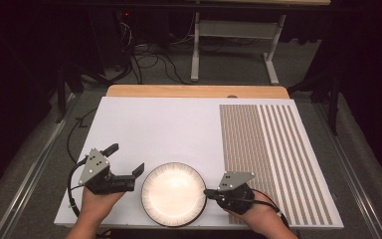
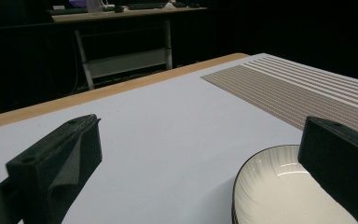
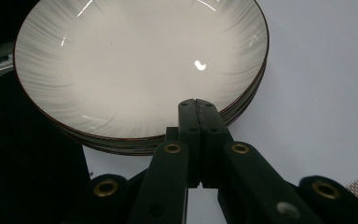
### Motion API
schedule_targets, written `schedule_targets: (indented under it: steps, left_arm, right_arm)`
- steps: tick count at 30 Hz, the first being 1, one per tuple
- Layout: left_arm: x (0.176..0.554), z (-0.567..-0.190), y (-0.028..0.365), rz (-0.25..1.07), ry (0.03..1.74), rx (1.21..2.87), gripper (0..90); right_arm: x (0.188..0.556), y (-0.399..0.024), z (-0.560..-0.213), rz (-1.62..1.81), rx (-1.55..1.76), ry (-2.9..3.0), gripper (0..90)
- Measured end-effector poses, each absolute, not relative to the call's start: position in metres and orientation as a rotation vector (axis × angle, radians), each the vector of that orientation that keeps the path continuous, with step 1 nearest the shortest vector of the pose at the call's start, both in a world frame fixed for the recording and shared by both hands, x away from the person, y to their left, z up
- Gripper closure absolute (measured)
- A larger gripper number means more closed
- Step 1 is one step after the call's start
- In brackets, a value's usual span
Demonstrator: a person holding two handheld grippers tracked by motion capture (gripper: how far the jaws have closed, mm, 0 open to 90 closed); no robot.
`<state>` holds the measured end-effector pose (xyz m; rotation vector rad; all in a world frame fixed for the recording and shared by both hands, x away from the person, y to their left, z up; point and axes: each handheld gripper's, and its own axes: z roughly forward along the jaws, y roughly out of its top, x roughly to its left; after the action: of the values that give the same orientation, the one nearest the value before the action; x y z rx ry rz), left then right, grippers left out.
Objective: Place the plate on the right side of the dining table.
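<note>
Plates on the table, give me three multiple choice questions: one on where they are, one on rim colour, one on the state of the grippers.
1. Where do the plates sit on the table?
A. At the near edge, between the two grippers
B. On the striped mat
C. At the far wooden edge

2. What colour is the top plate's rim?
A. Bright blue
B. Dark
C. Yellow

3. How do the jaws stand?
A. Both pairs open
B. Left shut, right open
C. Left open, right shut

Answers:
1. A: in the high view the plates lie between the left gripper and the right gripper, clear of the mat.
2. B: a thin dark line edges the pale plate in the right gripper view.
3. C: the left jaws stand wide apart; the right jaws meet at the plates' edge.
</note>
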<state>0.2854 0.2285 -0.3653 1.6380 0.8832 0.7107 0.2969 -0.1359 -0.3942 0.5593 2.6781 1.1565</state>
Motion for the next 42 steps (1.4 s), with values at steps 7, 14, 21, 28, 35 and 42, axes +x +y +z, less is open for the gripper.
schedule_targets:
  steps: [7, 14, 21, 28, 35, 42]
  left_arm:
    - [0.285, -0.365, 0.229, 0.713, 0.883, 1.637, 0.0]
    - [0.285, -0.365, 0.23, 0.714, 0.884, 1.635, 0.0]
    - [0.285, -0.364, 0.232, 0.71, 0.889, 1.627, 0.0]
    - [0.285, -0.365, 0.234, 0.704, 0.899, 1.618, 0.0]
    - [0.286, -0.365, 0.235, 0.7, 0.903, 1.616, 0.0]
    - [0.286, -0.365, 0.235, 0.694, 0.905, 1.614, 0.0]
  right_arm:
    - [0.297, -0.132, -0.394, 1.152, 0.565, 2.677, 90.0]
    - [0.298, -0.128, -0.395, 1.14, 0.553, 2.687, 90.0]
    - [0.296, -0.117, -0.399, 1.135, 0.533, 2.711, 90.0]
    - [0.296, -0.114, -0.4, 1.138, 0.529, 2.715, 90.0]
    - [0.296, -0.113, -0.401, 1.146, 0.517, 2.711, 90.0]
    - [0.295, -0.109, -0.402, 1.146, 0.507, 2.722, 90.0]
